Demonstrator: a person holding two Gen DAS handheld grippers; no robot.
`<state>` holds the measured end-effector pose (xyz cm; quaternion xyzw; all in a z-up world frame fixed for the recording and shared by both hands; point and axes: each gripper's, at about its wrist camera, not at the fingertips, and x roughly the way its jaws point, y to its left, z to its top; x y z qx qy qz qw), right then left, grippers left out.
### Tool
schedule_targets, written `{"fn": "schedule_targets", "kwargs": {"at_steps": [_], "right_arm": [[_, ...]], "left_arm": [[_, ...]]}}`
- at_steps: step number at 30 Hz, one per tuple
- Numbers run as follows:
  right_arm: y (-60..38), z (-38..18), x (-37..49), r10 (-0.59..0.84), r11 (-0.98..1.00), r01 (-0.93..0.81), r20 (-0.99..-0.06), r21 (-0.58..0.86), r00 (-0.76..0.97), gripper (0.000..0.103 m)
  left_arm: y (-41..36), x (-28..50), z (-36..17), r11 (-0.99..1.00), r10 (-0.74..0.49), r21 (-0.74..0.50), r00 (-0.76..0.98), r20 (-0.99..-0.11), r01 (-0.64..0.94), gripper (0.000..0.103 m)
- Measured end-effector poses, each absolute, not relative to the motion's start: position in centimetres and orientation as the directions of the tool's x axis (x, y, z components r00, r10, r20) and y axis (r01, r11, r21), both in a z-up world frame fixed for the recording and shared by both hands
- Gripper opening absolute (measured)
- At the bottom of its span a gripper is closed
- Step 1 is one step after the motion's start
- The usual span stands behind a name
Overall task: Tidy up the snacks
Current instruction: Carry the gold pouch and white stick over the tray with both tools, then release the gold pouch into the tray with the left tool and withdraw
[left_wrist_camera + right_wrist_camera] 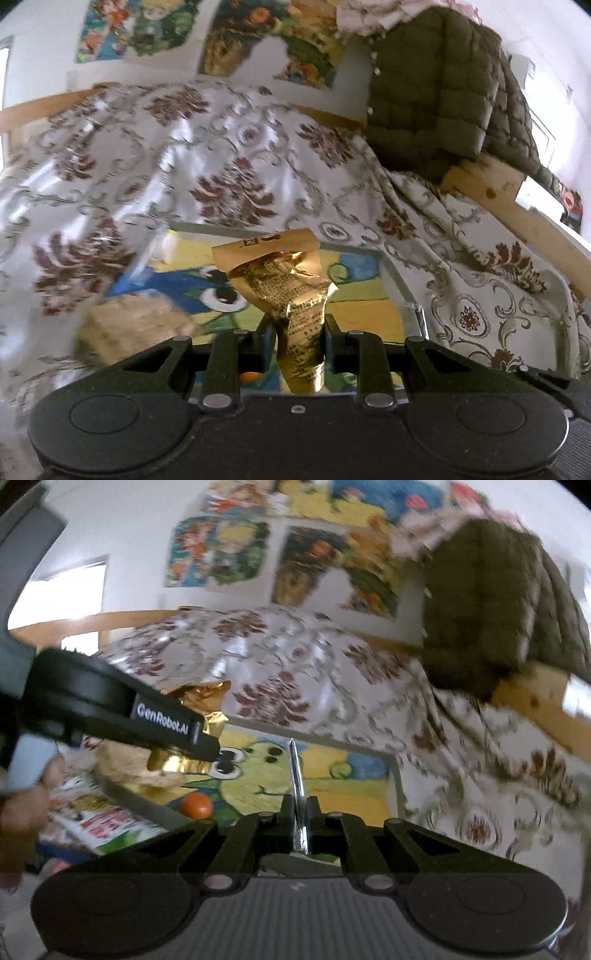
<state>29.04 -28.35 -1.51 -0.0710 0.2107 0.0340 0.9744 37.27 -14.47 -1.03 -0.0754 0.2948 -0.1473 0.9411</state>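
My left gripper (299, 343) is shut on a crumpled gold snack packet (291, 295) and holds it above a metal tray (395, 280) with a cartoon picture on its floor. A pale puffed snack block (136, 321) lies at the tray's left. In the right wrist view my right gripper (300, 827) is shut on the tray's thin metal rim (295, 775), seen edge on. The left gripper (207, 738) shows there at the left, with the gold packet (207, 701) in it. A small orange round snack (197, 805) lies in the tray.
A printed snack bag (107, 823) lies left of the tray. The tray sits on a floral shiny cloth (221, 155). An olive quilted jacket (436, 85) hangs over a wooden frame (491, 188) at the right. Cartoon posters (258, 40) cover the wall behind.
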Motion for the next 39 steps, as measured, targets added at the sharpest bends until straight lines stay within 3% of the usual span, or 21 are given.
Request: {"fn": "schedule_targets", "kwargs": {"at_steps": [7, 25, 31, 37, 39], "right_arm": [[-31.6, -2.7, 32.0, 0.029, 1.000, -0.031, -0.463, 0.003, 0.886, 0.007], [-32.6, -5.2, 35.1, 0.031, 0.998, 0.002, -0.531, 0.060, 0.847, 0.007], [-32.4, -5.3, 35.2, 0.032, 0.999, -0.004, -0.543, 0.054, 0.839, 0.008], [-32.7, -4.7, 34.8, 0.031, 0.998, 0.006, -0.527, 0.069, 0.849, 0.013], [-32.9, -4.2, 34.4, 0.032, 0.997, 0.010, -0.513, 0.079, 0.858, 0.021]], "left_arm": [[-17.3, 41.1, -3.5, 0.939, -0.341, -0.254, 0.721, -0.604, 0.231, 0.028], [-18.0, 43.9, -7.4, 0.957, -0.291, -0.236, 0.611, -0.736, 0.171, 0.030], [-17.9, 43.7, -7.2, 0.962, -0.272, -0.228, 0.603, -0.750, 0.150, 0.037], [-17.1, 43.1, -6.0, 0.961, -0.270, -0.250, 0.610, -0.745, 0.120, 0.055], [-16.8, 42.7, -5.2, 0.960, -0.269, -0.255, 0.621, -0.736, 0.115, 0.061]]}}
